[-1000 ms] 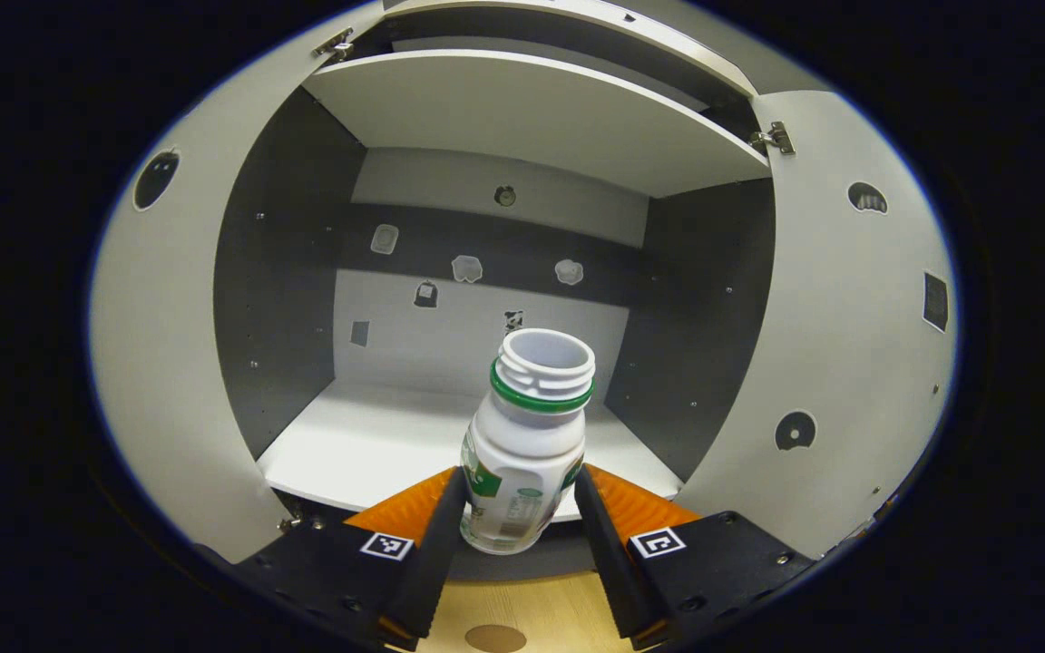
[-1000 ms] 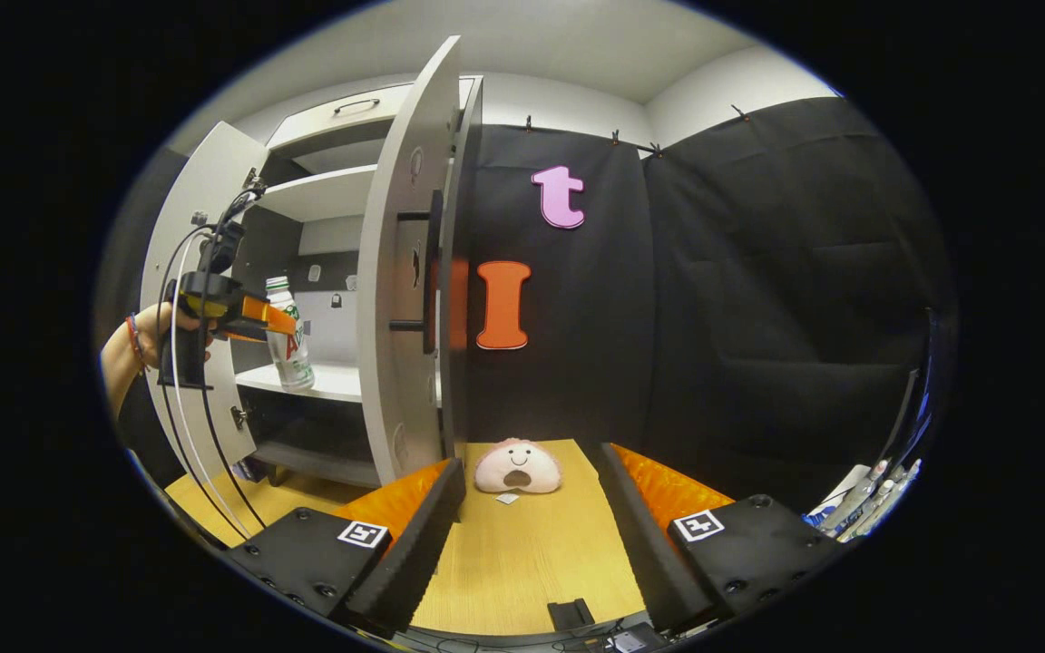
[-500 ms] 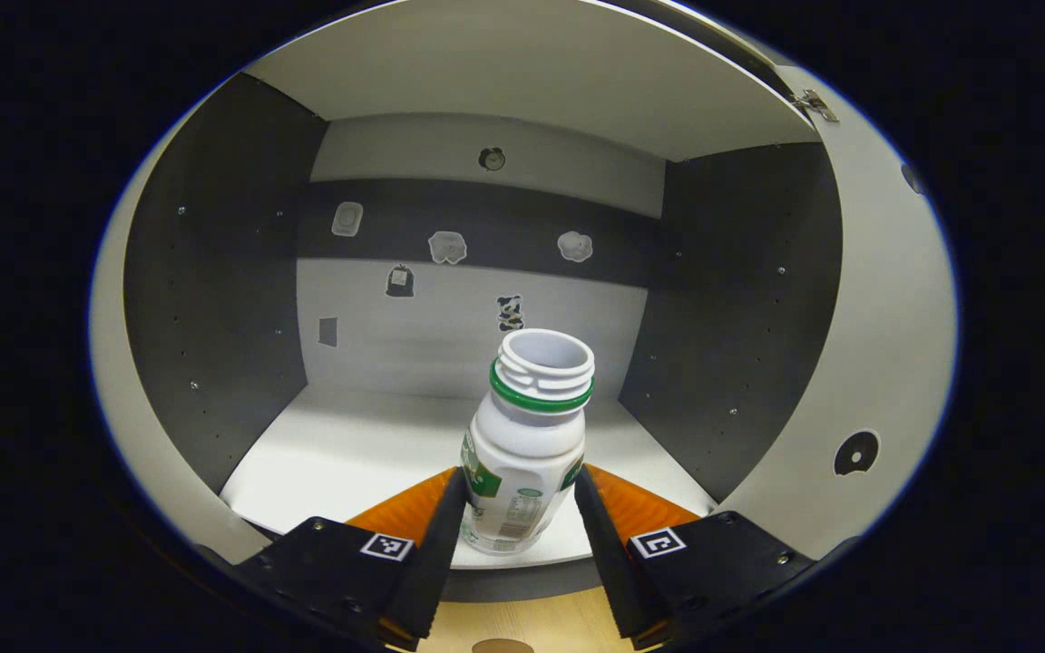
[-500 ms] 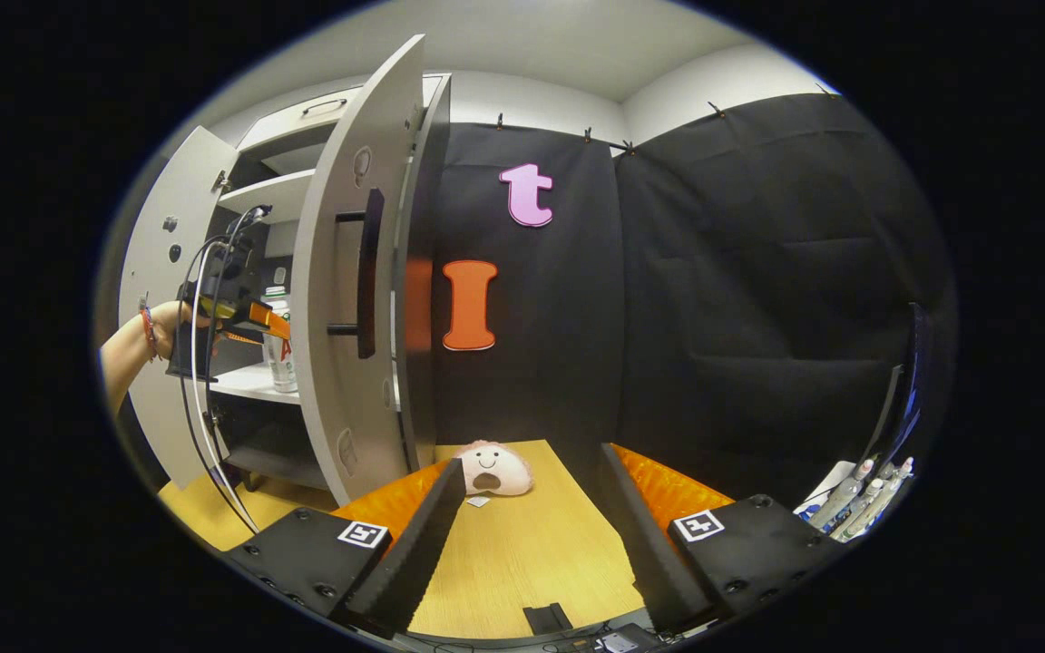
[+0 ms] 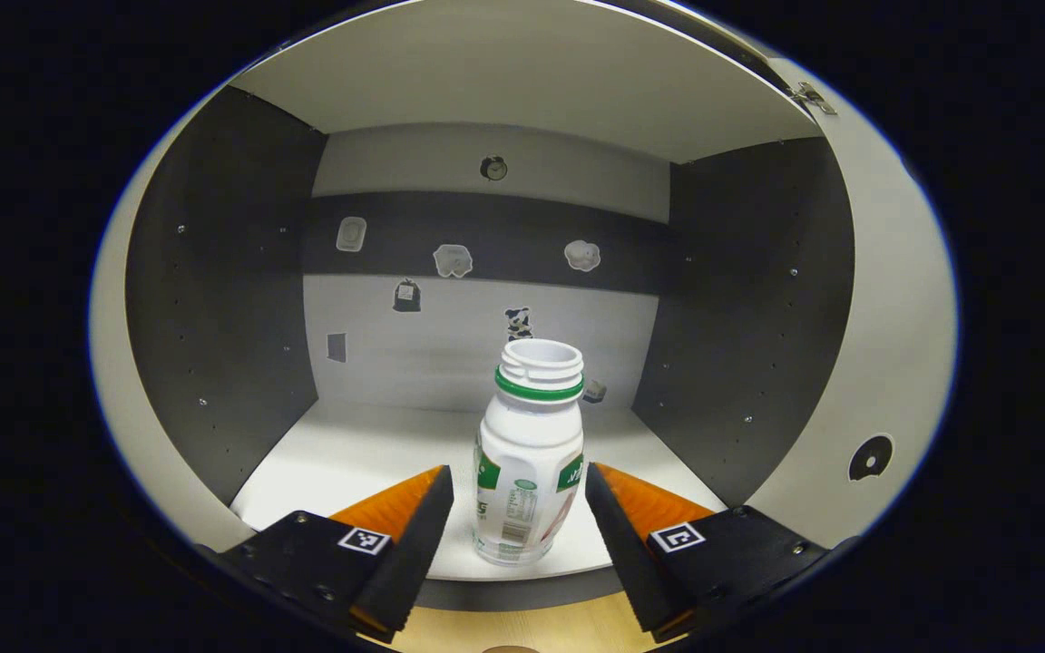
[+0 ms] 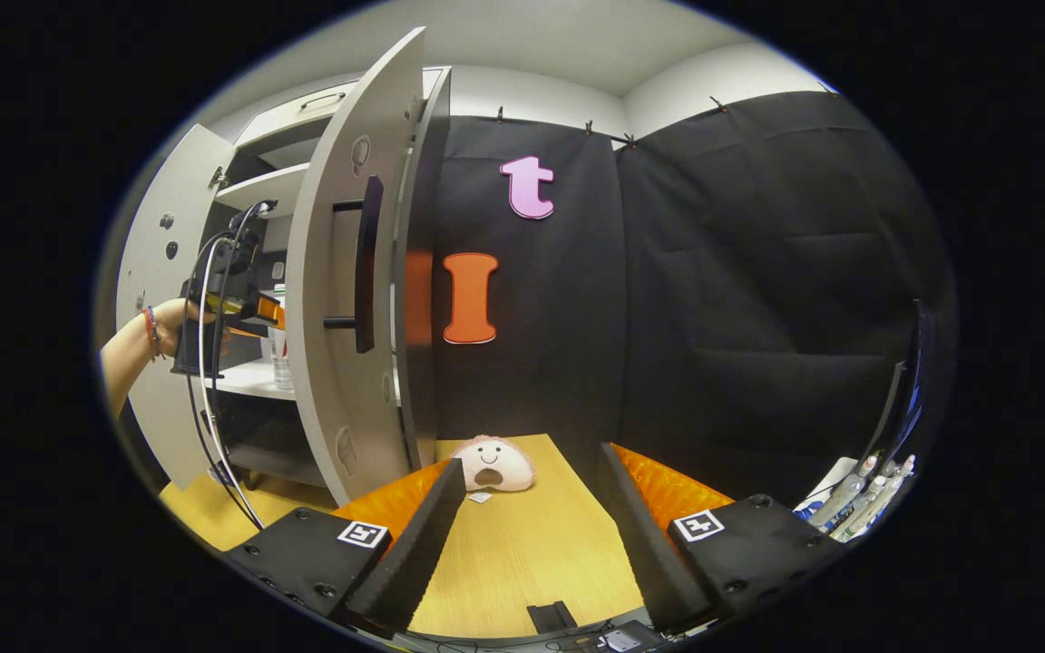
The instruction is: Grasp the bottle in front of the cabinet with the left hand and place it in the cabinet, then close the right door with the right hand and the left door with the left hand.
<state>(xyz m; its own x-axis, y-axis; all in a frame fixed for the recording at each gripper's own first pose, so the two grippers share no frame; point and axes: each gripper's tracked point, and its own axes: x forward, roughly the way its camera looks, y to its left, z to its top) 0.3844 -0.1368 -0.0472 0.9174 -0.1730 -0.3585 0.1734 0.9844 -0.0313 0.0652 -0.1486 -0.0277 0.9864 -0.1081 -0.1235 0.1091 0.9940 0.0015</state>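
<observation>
Upright, the capless bottle [image 5: 530, 462] (white, green-ringed).

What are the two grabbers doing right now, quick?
Left hand-held gripper: open, its fingers apart from the bottle standing on the cabinet shelf.
Right hand-held gripper: open, holding nothing.

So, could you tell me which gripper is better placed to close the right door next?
The right gripper: it is open, holds nothing and faces the right door with its handle. The left gripper, open, is at the shelf around the bottle.
</observation>
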